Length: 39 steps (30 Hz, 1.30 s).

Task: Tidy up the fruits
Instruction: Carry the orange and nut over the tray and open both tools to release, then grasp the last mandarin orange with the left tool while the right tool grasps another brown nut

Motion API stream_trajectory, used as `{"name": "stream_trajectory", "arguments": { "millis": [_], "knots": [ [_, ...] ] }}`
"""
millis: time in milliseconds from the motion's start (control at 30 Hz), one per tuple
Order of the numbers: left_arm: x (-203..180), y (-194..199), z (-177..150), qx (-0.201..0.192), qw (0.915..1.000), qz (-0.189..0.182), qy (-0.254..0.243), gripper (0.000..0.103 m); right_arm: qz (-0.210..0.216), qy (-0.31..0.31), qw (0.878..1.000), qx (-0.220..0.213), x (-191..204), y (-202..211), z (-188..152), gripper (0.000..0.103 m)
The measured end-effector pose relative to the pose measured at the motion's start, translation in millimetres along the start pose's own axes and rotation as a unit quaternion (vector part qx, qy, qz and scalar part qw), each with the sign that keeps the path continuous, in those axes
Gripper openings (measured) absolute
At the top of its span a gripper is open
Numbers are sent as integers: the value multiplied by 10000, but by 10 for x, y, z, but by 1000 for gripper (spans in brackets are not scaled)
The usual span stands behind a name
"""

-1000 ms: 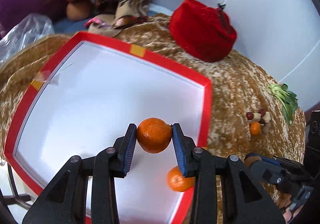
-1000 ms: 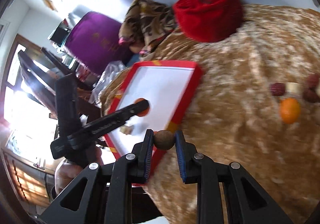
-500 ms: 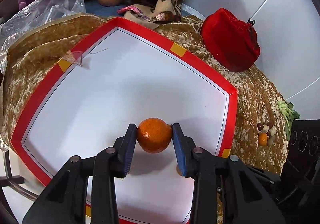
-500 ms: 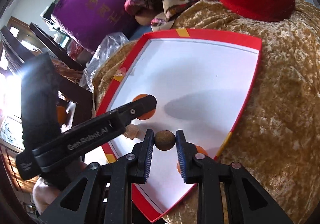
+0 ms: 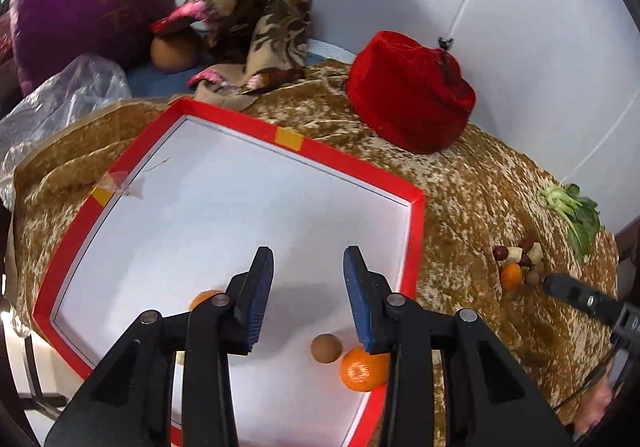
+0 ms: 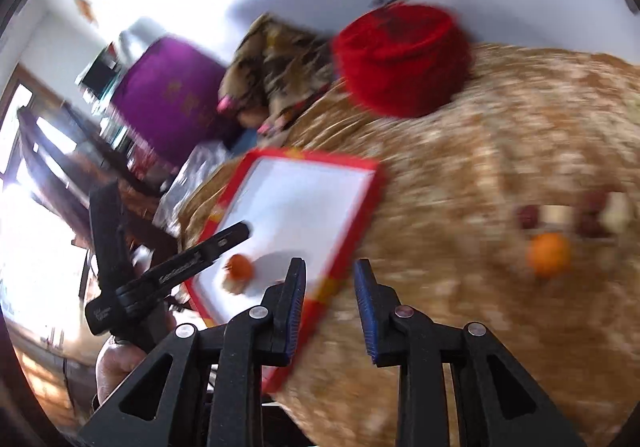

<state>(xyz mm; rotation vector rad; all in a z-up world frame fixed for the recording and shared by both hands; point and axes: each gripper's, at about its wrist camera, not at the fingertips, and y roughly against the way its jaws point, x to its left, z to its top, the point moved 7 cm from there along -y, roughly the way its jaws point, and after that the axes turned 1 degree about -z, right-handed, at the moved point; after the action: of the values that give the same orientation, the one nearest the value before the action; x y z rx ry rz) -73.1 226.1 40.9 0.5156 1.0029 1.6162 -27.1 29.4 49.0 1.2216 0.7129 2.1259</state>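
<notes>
Both claws, left (image 5: pixel 308 287) and right (image 6: pixel 328 299), gape empty. At lower frame, an orange (image 5: pixel 362 369) beside the tray's red rim (image 5: pixel 416 247) could roll off if nudged.

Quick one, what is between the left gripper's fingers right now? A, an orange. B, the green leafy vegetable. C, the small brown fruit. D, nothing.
D: the left gripper stands open with only white tray floor between its fingers; an orange and the small brown fruit lie on the tray below it.
</notes>
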Motion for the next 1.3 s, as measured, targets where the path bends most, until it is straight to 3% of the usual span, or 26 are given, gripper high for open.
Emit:
{"name": "stream_trajectory", "arguments": {
  "millis": [100,200,300,400,567,833,933,1100,1300],
  "knots": [
    [-417,-6,3,-126,9981,-136,-582,42,-272,-626,9973,-286,-652,440,79,28],
    [-893,-67,-66,-109,9925,-331,-1170,47,-440,-1100,9925,-302,-1140,637,53,28],
    [-1283,-189,-155,70,9857,-472,-1616,47,-545,-1542,9864,-170,-1481,618,-11,28],
    [-1516,-316,-218,266,9828,-522,-1750,47,-669,-1835,9807,-27,-1681,480,-25,28],
    [-1761,-441,-275,430,9785,-618,-1919,47,-1101,-1873,9761,44,-1826,322,39,28],
    [-1967,-599,-404,664,9729,-772,-2075,47,-1292,-1969,9717,188,-1984,119,34,28],
    [-2057,-619,-465,681,9685,-804,-2255,47,-1340,-1890,9727,140,-1968,92,62,23],
    [-2219,-622,-499,608,9620,-1044,-2448,47,-1182,-1942,9738,49,-1942,263,75,23],
    [-2400,-776,-578,804,9577,-1172,-2502,47,-856,-2137,9727,-292,-1950,634,113,23]
  ]
}}
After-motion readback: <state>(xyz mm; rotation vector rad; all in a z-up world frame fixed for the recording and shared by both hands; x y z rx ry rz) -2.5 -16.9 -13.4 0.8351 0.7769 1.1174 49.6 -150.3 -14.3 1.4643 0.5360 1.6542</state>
